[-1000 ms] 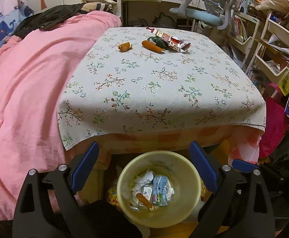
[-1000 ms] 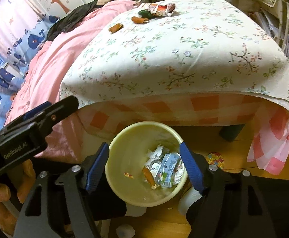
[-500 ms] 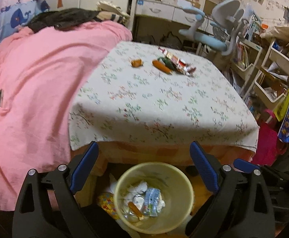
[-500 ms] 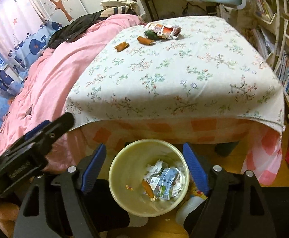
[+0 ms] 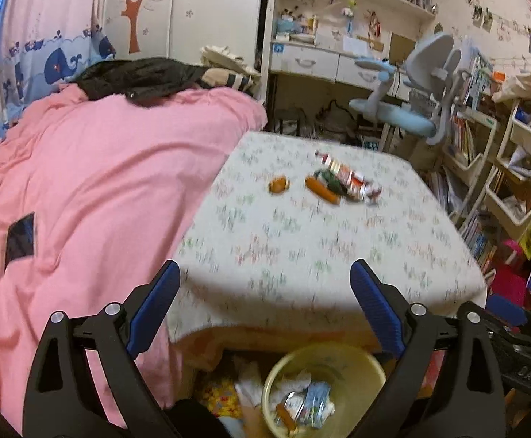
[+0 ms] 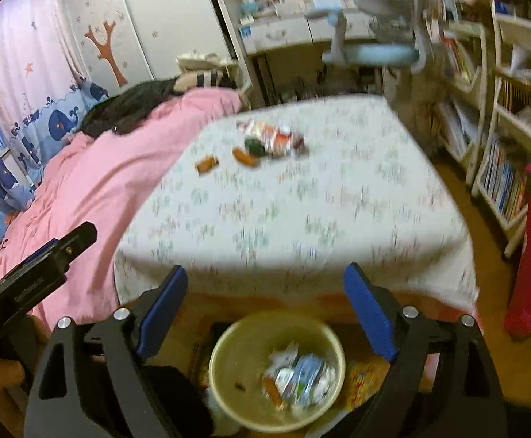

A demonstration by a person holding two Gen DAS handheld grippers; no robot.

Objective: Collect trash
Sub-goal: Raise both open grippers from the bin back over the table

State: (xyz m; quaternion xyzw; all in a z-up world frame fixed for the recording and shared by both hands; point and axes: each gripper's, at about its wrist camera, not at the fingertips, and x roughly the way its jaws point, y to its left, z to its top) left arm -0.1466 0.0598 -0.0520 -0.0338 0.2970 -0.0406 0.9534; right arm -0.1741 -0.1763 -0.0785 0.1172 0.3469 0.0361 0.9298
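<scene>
Both views are motion-blurred; the print on the worktop (image 5: pixel 323 241) cloth and the wrapper lettering cannot be read. In the left wrist view the yellow bin (image 5: pixel 325 388) is cut by the lower frame edge and partly covered by the gripper body.

The left gripper (image 5: pixel 265 306) has its jaws spread wide, holding and touching nothing. The right gripper (image 6: pixel 265 306) also has its jaws wide apart and empty.

Remaining trash lies at the far end of the worktop: a small brown piece (image 5: pixel 279 185), an orange stick (image 5: pixel 323 190), and a crumpled wrapper (image 5: pixel 349 179) beside it. Collected trash (image 6: pixel 298 379) lies in the bin on the floor, below the near worktop edge.

Compared with 0.5 s ago, both cameras sit higher and tilt up: the bin lies lower in frame and more of the room shows.
</scene>
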